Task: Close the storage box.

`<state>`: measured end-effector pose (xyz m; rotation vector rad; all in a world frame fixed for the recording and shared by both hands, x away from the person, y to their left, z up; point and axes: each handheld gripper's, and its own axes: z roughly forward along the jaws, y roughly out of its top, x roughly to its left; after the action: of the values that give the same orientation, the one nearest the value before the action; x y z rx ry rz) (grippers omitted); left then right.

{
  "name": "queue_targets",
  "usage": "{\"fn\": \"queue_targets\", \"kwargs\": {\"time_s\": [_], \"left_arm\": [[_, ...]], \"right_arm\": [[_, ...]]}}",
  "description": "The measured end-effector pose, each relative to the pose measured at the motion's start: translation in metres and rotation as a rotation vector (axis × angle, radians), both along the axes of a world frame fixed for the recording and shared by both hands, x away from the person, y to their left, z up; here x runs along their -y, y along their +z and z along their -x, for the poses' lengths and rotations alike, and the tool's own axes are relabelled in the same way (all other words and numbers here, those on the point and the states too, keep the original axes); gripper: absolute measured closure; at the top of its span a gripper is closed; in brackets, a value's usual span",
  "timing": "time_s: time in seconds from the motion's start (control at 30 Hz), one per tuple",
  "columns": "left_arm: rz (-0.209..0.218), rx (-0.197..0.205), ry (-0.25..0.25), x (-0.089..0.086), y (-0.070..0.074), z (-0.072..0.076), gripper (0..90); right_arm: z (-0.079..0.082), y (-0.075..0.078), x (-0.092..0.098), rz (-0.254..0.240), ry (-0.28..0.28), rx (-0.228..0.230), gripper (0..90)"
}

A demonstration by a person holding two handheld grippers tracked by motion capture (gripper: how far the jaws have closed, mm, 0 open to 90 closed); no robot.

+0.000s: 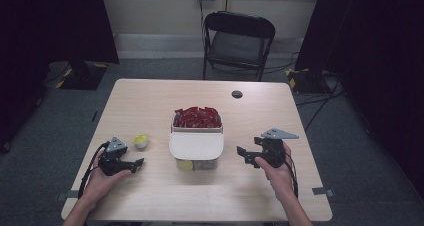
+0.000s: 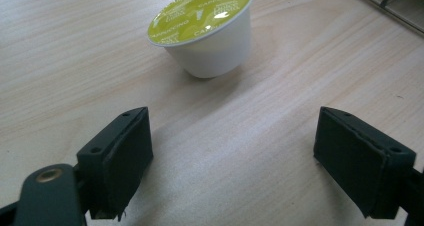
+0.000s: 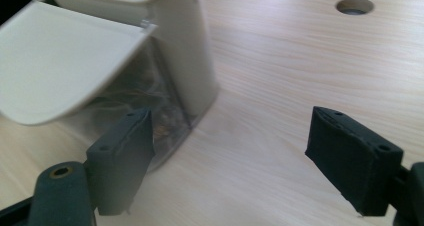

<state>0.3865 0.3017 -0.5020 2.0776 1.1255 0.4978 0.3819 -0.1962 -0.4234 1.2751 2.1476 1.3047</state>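
A white coffee capsule with a lime-green foil lid (image 1: 141, 140) (image 2: 205, 28) stands alone on the wooden table (image 1: 150, 101), left of a white container (image 1: 196, 141). My left gripper (image 1: 136, 163) (image 2: 235, 158) rests open on the table just short of the capsule, nothing between its jaws. The container (image 3: 150, 61) has an open top compartment holding several red packets (image 1: 197, 117), a white flap lid (image 3: 65, 61) over a clear lower part, and a green capsule visible inside. Right of the container, my right gripper (image 1: 243, 155) (image 3: 227, 161) is open and holds nothing.
A round cable hole (image 1: 237, 94) (image 3: 354, 6) sits in the table toward the far right. A black folding chair (image 1: 238, 43) stands beyond the far edge. Dark curtains flank the room, and cables lie on the floor at right.
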Motion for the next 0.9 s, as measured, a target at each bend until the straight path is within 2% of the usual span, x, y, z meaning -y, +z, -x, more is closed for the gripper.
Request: {"fn": "queue_targets", "kwargs": {"time_s": [0.17,0.2,0.27,0.4,0.53,0.63,0.73,0.9], "left_arm": [[-0.002,-0.001,-0.007,-0.001,0.0,-0.001,15.1],[-0.002,-0.001,-0.008,-0.001,0.0,-0.001,15.1],[-0.002,-0.001,-0.008,-0.001,0.0,-0.001,15.1],[0.001,-0.001,-0.008,-0.001,0.0,-0.001,15.1],[0.001,-0.001,-0.008,-0.001,0.0,-0.001,15.1],[0.0,-0.001,-0.008,-0.001,0.0,-0.001,15.1],[0.0,-0.001,-0.005,-0.001,0.0,-0.001,15.1],[0.002,-0.001,-0.002,-0.001,0.0,-0.001,15.1]], "right_arm": [[-0.005,-0.006,0.011,0.015,-0.034,-0.019,15.1],[-0.006,-0.011,0.019,0.05,-0.065,-0.027,14.9],[-0.006,-0.014,0.025,0.064,-0.072,-0.038,14.8],[-0.005,-0.022,0.04,0.056,-0.104,-0.026,14.5],[-0.008,-0.033,0.05,0.086,-0.142,-0.073,14.6],[-0.009,-0.041,0.057,0.088,-0.184,-0.086,14.7],[-0.008,-0.049,0.062,0.142,-0.215,-0.104,14.9],[-0.008,-0.058,0.066,0.191,-0.26,-0.124,14.7]]}}
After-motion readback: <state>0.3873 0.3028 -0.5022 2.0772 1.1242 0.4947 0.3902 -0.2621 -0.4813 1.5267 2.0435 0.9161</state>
